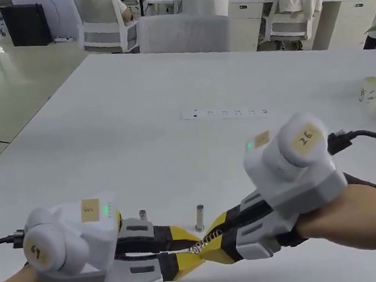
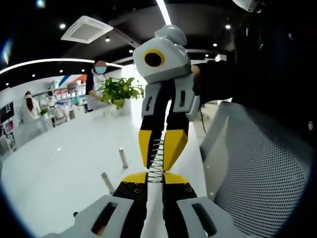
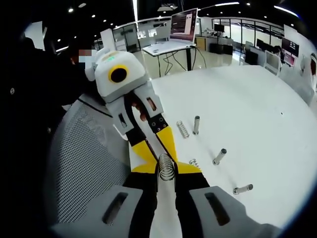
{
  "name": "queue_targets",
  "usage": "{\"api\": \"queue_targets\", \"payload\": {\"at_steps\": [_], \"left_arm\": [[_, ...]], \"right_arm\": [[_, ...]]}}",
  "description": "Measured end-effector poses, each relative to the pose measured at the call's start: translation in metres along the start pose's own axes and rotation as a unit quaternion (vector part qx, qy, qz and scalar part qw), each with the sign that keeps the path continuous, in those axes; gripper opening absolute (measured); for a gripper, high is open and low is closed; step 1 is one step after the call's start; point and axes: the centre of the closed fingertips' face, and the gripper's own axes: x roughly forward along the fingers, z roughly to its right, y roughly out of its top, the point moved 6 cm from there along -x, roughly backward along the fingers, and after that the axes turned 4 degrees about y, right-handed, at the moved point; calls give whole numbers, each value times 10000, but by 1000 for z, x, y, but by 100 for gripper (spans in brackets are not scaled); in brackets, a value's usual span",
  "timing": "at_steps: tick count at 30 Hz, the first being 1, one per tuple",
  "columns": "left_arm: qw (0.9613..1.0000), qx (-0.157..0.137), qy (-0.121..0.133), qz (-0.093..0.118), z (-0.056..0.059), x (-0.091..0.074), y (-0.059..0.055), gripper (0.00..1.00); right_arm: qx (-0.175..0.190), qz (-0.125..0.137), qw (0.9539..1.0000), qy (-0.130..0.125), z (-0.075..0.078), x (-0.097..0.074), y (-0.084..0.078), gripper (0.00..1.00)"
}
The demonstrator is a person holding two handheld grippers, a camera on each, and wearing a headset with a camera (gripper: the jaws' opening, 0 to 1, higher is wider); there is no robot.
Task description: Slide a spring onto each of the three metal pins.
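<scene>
A metal spring (image 1: 205,242) hangs level between my two grippers, just above the white table (image 1: 172,103). My left gripper (image 1: 189,247) comes in from the lower left, shut on one end of it. Opposite it, my right gripper (image 1: 217,237) is shut on the other end. Two short metal pins (image 1: 142,215) (image 1: 200,217) stand upright just beyond the jaws. In the right gripper view the spring (image 3: 167,166) sits between my own jaws, with three pins (image 3: 196,125) (image 3: 219,156) (image 3: 242,189) and two loose springs (image 3: 183,129) (image 3: 194,162) on the table. In the left gripper view the spring (image 2: 156,161) runs up to the right gripper (image 2: 159,148).
A white power strip (image 1: 225,113) lies flat mid-table. A clear plastic bag (image 1: 375,92) sits at the right edge. Chairs (image 1: 180,35) line the far side. A grey mesh chair back (image 2: 257,163) is close behind the table's near edge, and a potted plant (image 2: 119,91) stands farther off.
</scene>
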Motion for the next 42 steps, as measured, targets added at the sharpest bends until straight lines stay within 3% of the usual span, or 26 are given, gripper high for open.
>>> {"api": "queue_targets", "payload": {"at_steps": [8,21,42], "left_arm": [[10000,29,12,2,0,1,0,3],[10000,48,-47,-60,2,2,-2,4],[9993,-261,222,-115,-8,-12,-10,27]], "right_arm": [[145,-61,9999,12,-1,1,1,9],[-3,-390,9992,9,-2,0,6,8],[-13,-676,9972,-311,15,-24,-6,8]]}}
